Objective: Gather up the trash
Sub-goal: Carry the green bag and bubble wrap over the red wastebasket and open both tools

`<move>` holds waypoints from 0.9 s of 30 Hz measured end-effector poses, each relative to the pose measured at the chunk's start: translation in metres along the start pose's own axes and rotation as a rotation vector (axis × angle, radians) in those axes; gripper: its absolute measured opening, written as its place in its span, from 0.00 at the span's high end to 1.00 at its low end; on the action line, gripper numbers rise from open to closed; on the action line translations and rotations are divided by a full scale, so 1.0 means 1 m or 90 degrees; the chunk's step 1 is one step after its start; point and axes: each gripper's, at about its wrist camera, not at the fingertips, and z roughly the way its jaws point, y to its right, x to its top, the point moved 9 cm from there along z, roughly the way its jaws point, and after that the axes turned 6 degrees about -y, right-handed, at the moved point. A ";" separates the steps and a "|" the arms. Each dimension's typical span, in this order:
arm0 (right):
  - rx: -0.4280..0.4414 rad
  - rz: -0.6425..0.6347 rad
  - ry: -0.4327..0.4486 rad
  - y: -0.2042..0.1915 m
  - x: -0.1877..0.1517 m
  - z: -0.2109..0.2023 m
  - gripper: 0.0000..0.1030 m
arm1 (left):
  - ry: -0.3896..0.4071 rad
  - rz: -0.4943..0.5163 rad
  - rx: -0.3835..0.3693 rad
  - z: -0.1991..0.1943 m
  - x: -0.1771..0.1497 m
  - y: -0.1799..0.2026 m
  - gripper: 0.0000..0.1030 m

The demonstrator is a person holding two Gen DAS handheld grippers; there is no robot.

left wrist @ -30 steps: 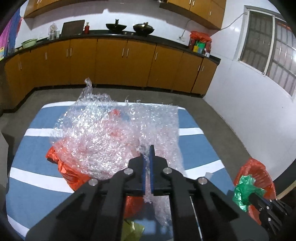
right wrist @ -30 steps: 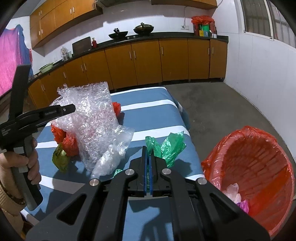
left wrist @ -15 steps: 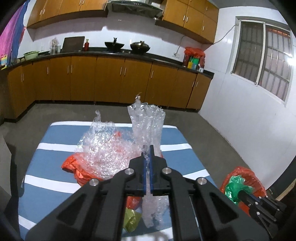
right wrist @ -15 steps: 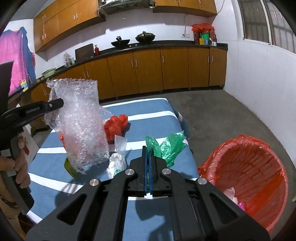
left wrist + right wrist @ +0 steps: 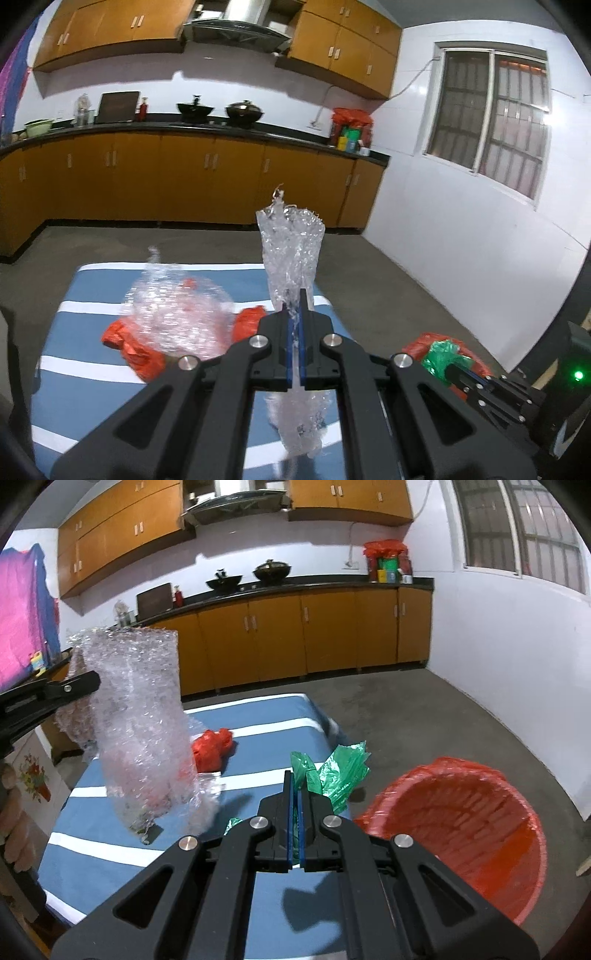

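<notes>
My left gripper [image 5: 294,314] is shut on a sheet of clear bubble wrap [image 5: 291,254] and holds it up above the blue striped table [image 5: 92,306]; the sheet hangs free in the right wrist view [image 5: 140,716]. My right gripper [image 5: 294,794] is shut on a crumpled green plastic bag [image 5: 340,768], near the table's right edge. The red-lined trash bin [image 5: 461,830] stands on the floor to the right of the table. More bubble wrap [image 5: 173,317] and red plastic bags [image 5: 140,350] lie on the table. A red bag [image 5: 212,749] lies mid-table.
Wooden kitchen cabinets [image 5: 184,177] and a black counter run along the far wall. A white wall [image 5: 480,258] with a barred window is at the right. Grey floor [image 5: 406,709] surrounds the table.
My left gripper has lifted the bubble wrap sheet up off the pile and clear of the table. My right gripper has risen a little with the green bag, toward the bin.
</notes>
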 end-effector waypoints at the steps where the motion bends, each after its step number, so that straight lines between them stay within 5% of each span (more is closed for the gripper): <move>1: -0.008 0.005 0.003 0.008 0.000 -0.003 0.98 | 0.000 0.004 -0.009 -0.001 -0.001 0.008 0.96; 27: -0.165 0.134 0.003 0.174 -0.033 -0.045 0.98 | -0.079 0.056 -0.190 0.053 -0.061 0.187 0.96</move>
